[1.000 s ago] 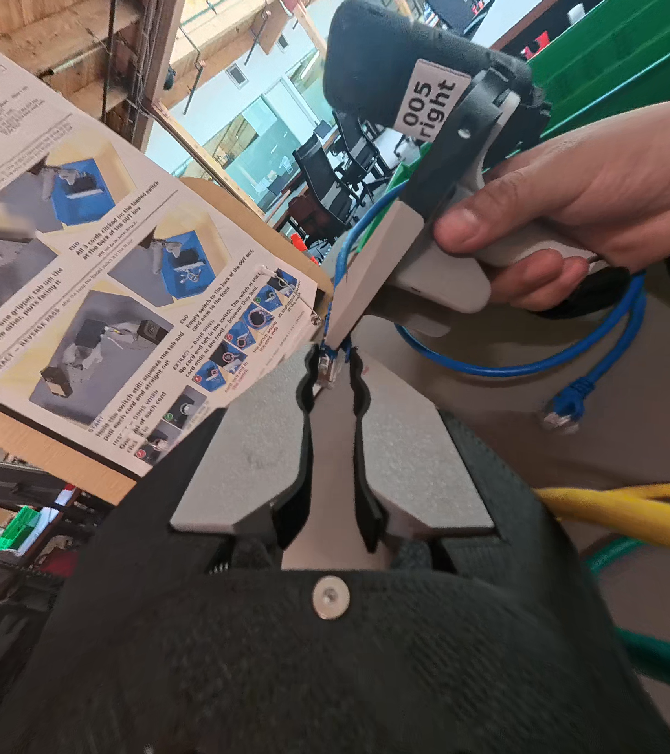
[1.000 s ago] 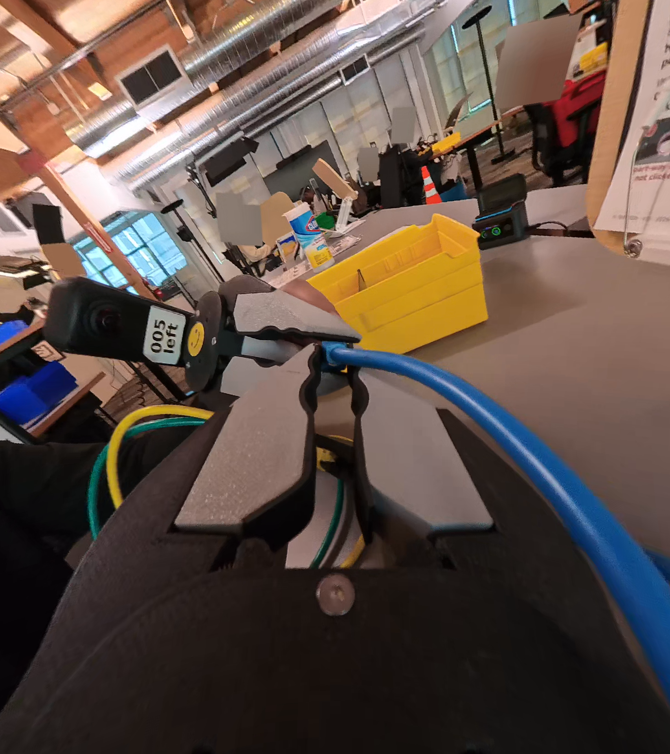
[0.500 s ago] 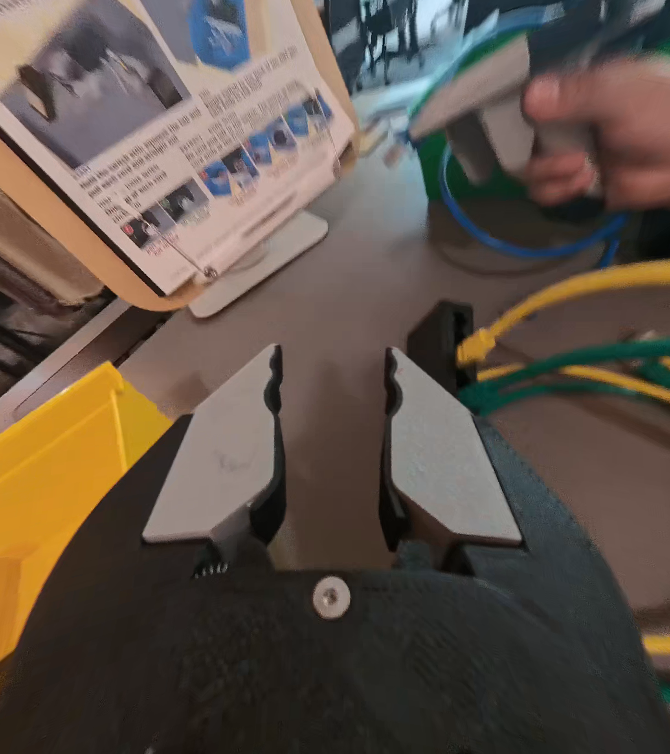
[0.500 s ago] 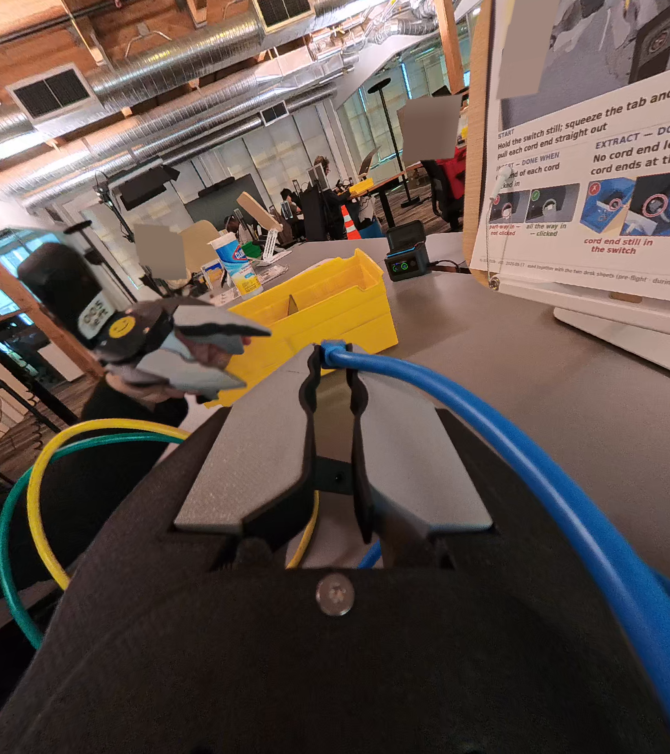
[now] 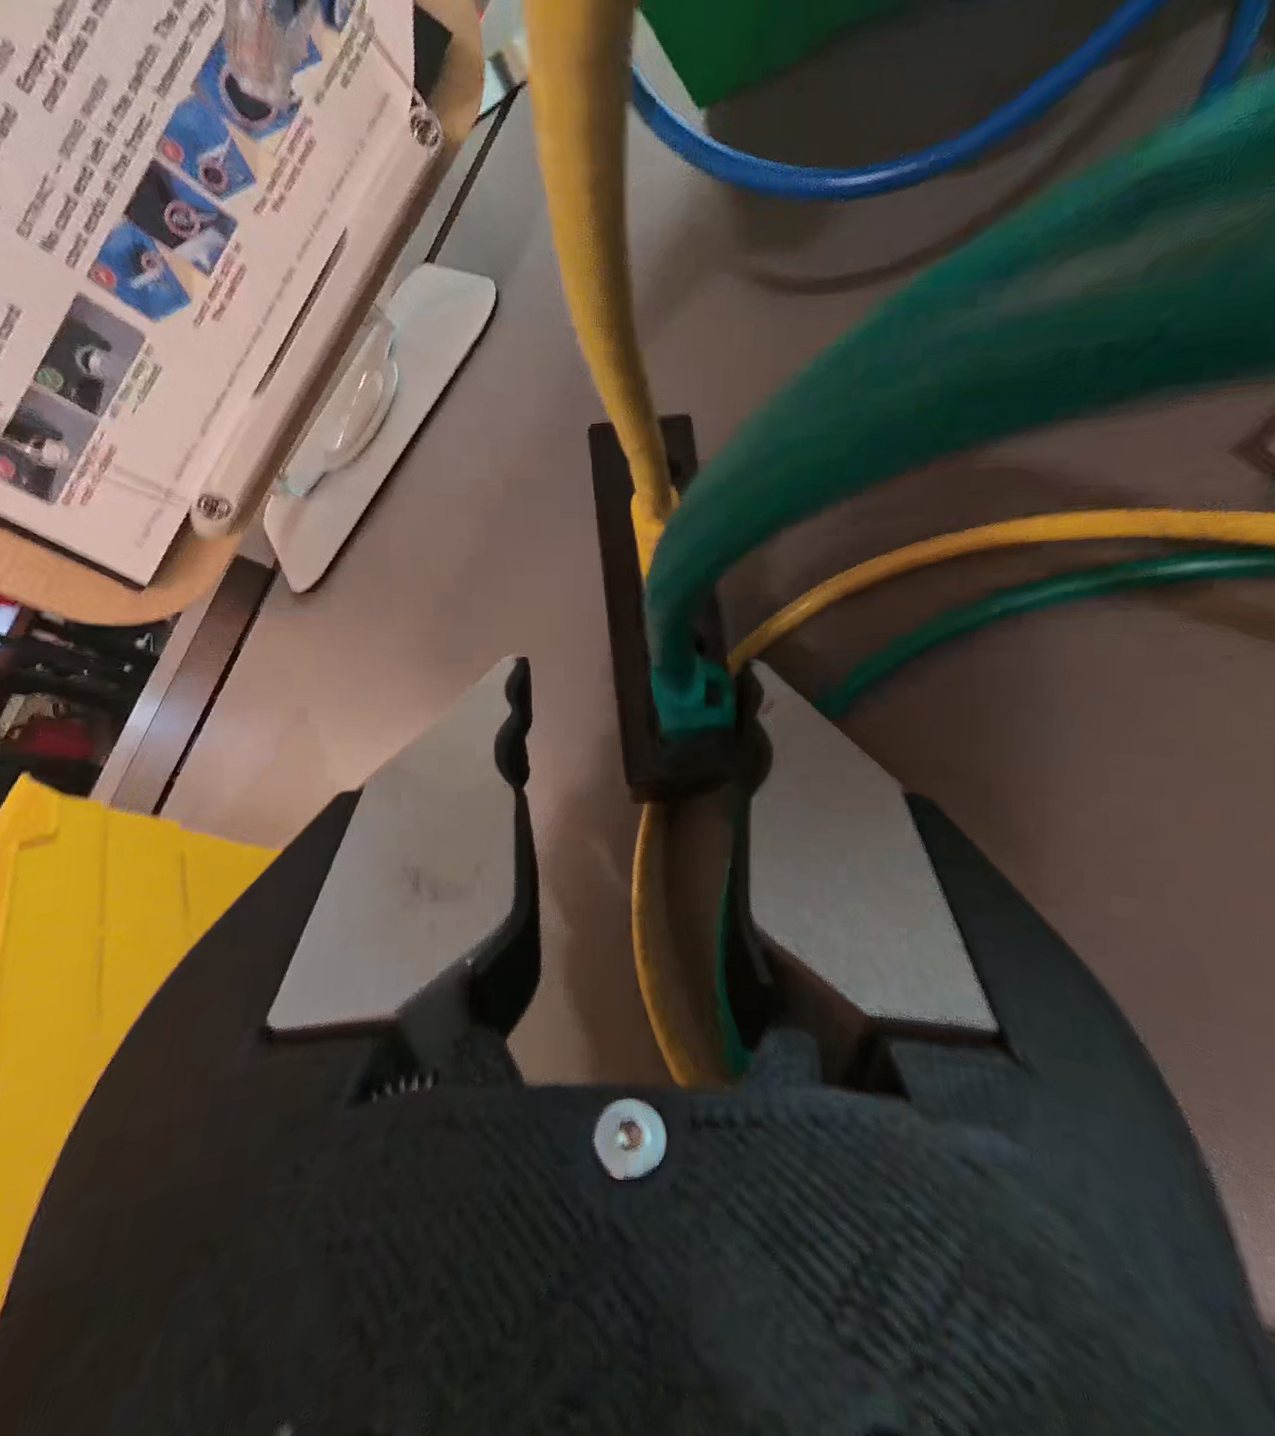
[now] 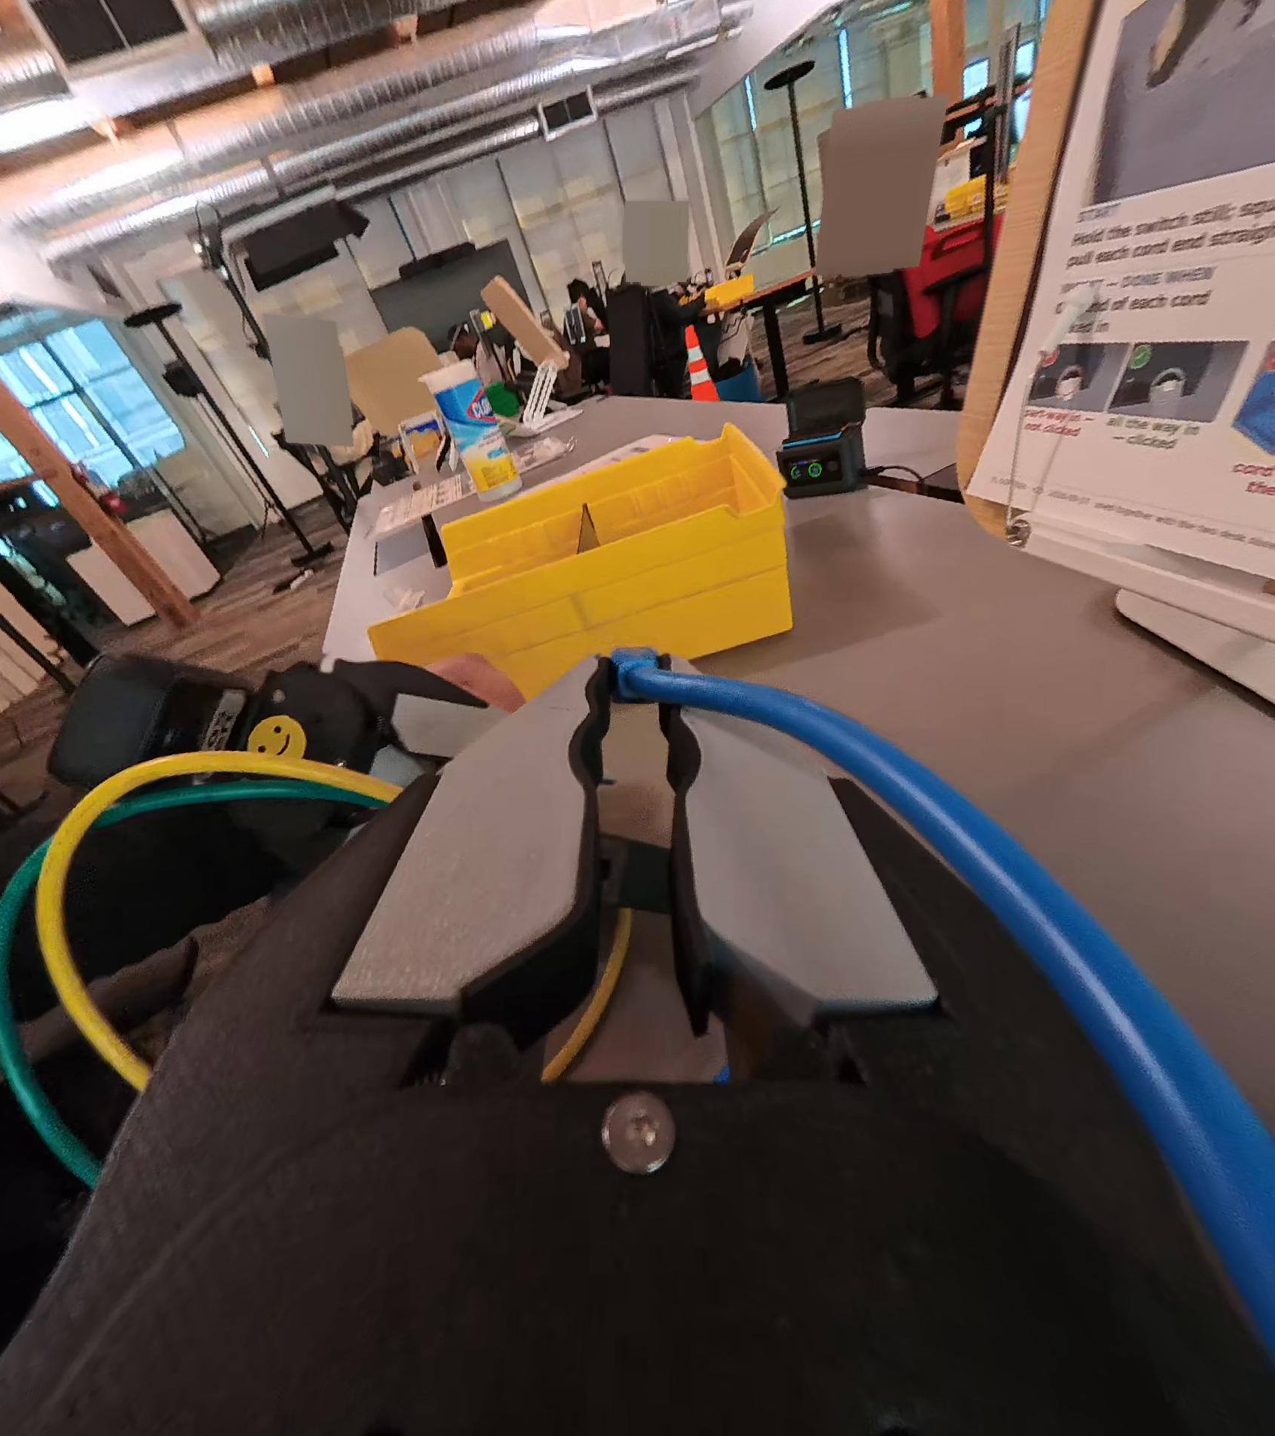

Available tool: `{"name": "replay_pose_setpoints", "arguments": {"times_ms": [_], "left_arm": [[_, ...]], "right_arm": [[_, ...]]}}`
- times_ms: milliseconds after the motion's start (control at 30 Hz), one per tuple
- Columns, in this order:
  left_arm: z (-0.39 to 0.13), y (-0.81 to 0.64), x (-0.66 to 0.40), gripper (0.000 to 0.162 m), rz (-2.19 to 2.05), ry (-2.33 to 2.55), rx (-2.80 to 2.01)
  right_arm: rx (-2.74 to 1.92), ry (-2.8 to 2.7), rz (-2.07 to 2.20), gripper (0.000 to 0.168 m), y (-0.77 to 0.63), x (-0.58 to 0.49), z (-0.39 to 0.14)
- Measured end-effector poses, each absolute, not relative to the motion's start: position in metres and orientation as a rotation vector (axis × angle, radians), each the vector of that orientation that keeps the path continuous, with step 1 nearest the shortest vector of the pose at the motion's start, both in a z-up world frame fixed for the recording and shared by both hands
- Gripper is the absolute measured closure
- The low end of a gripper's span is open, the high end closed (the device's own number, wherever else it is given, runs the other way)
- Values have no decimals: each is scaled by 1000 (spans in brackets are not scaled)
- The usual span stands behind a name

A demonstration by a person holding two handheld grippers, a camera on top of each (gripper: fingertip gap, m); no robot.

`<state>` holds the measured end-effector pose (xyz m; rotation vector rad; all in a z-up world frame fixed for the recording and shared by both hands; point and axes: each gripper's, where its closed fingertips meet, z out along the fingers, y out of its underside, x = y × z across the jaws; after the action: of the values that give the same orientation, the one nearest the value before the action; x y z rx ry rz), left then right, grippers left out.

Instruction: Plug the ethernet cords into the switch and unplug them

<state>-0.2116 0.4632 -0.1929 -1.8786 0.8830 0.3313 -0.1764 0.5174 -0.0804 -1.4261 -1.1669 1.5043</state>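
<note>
In the left wrist view my left gripper is open, its jaws on either side of the near end of the small black switch on the grey table; the switch lies close to the right finger. A green cord and a yellow cord are plugged into the switch, the green plug nearest me. My right gripper is shut on the plug end of the blue cord, held above the table. The left gripper also shows low at left in the right wrist view.
A yellow bin stands on the table, also at lower left in the left wrist view. An instruction sheet on a stand is at the table's edge. A green bin and loops of cord lie near.
My left gripper opened, let go of the blue plug it held a second ago, and swung down to the switch. My right gripper kept the blue cord and shifted slightly.
</note>
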Motion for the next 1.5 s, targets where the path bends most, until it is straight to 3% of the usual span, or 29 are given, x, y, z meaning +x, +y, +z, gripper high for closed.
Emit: {"name": "replay_pose_setpoints", "arguments": {"times_ms": [333,600,967,1100,1200,1500], "left_arm": [[-208,493,-203,136,271,975,-1874],[-204,481,-219,135,-41,692,-2199],[-209,479,-209,132,-248,635,-2116],[-217,479,-208,119,-147,724,-2121],[-214,486,-208,136,21,796,-2050],[-182,500,-224,136,400,749,-1878]], "right_arm": [[-1561,-1273,1510,160,509,-189,-110],[-1547,-1366,1405,160,506,-181,-109],[-1656,-1522,1174,160,496,-197,-152],[-1668,-1520,1175,160,497,-197,-153],[-1677,-1521,1183,160,497,-196,-154],[-1631,-1418,1206,160,509,-188,-132]]}}
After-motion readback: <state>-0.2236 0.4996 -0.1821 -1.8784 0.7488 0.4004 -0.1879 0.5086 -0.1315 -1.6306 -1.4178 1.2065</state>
